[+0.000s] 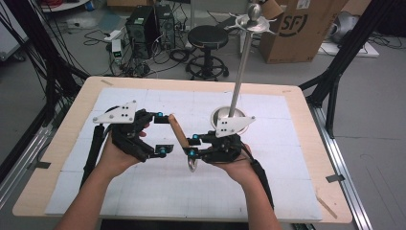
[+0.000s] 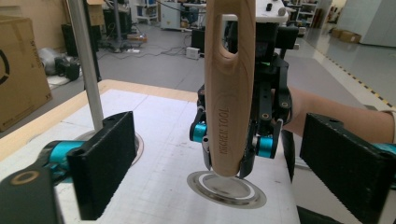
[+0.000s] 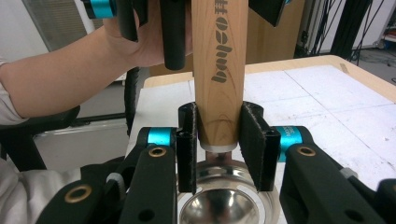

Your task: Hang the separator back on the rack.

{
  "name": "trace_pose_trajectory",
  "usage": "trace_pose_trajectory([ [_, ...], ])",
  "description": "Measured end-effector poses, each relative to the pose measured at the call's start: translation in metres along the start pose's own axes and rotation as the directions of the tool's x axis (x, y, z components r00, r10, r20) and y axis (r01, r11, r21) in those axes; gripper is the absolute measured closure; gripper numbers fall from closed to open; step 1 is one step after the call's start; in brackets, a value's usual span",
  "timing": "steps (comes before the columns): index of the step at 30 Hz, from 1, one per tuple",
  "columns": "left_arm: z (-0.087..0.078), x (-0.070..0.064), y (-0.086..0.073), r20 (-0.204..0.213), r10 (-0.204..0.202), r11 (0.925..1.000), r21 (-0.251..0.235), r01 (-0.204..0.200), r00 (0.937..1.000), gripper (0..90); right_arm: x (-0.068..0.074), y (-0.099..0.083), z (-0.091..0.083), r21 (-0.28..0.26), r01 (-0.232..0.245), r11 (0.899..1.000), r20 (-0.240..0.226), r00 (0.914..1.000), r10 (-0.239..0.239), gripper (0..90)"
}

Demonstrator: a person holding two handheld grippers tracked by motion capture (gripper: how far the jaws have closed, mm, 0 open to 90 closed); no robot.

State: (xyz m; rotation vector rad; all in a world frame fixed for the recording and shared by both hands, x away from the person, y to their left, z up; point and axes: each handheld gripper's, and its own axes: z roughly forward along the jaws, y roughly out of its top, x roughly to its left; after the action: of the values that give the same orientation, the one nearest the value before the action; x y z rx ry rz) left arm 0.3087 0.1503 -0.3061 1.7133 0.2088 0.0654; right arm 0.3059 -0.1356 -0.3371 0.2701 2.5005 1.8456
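A: Where is the ladle (image 1: 181,135) at this moment?

B: Above the middle of the worktop (image 1: 306,191), lifted off the white mat. The right gripper (image 1: 193,146) is clamped on the low end of the wooden handle, right where it meets the steel bowl; in the right gripper view its pads press both sides of the wood (image 3: 219,70) with the bowl (image 3: 219,205) hanging just below.

A: And the left gripper (image 1: 162,134)?

B: Its jaws are spread wide on either side of the handle's top end, touching nothing. In the left gripper view the handle (image 2: 229,88) stands between the two pads with clear gaps on both sides.

A: Why hold it like that?

B: Probably a handover, or a two-point grip. The right one keeps the handle steady and tilted toward the far left, so the free end with the hanging hole sits where the left one can close on it. That hole looks meant for the stand (image 1: 241,62) near the far right of the mat, whose top has hooks.

A: Any risk?

B: The handle is round and smooth, so an off-centre pinch could twist it
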Motion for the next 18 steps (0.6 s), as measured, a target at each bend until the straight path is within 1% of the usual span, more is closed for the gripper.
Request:
trace_pose_trajectory([
  [3,0.002,-0.001,0.000,0.015,0.000,1.0000,-0.008,0.000,0.9999,16.9,0.000,0.000,0.001,-0.005,0.002,1.000,-0.002,1.0000,-0.002,68.1],
  [4,0.002,-0.001,0.000,0.020,0.006,1.0000,-0.007,-0.006,0.9998,18.2,0.000,0.000,0.001,-0.001,-0.001,1.000,-0.003,1.0000,0.001,68.1],
  [7,0.003,-0.002,0.000,0.026,0.014,0.9999,-0.005,-0.014,0.9996,24.7,0.000,0.000,0.003,0.003,0.002,1.000,-0.004,1.0000,-0.001,68.1],
  [11,0.006,-0.003,0.001,0.038,0.015,0.9998,-0.011,-0.014,0.9992,29.8,0.000,0.000,0.004,0.004,0.004,1.000,-0.007,1.0000,-0.004,68.1],
  [18,0.012,-0.003,-0.001,0.044,0.021,0.9998,-0.002,-0.021,0.9988,36.9,0.002,0.001,0.004,-0.001,0.003,1.000,-0.011,0.9999,-0.003,68.1],
])
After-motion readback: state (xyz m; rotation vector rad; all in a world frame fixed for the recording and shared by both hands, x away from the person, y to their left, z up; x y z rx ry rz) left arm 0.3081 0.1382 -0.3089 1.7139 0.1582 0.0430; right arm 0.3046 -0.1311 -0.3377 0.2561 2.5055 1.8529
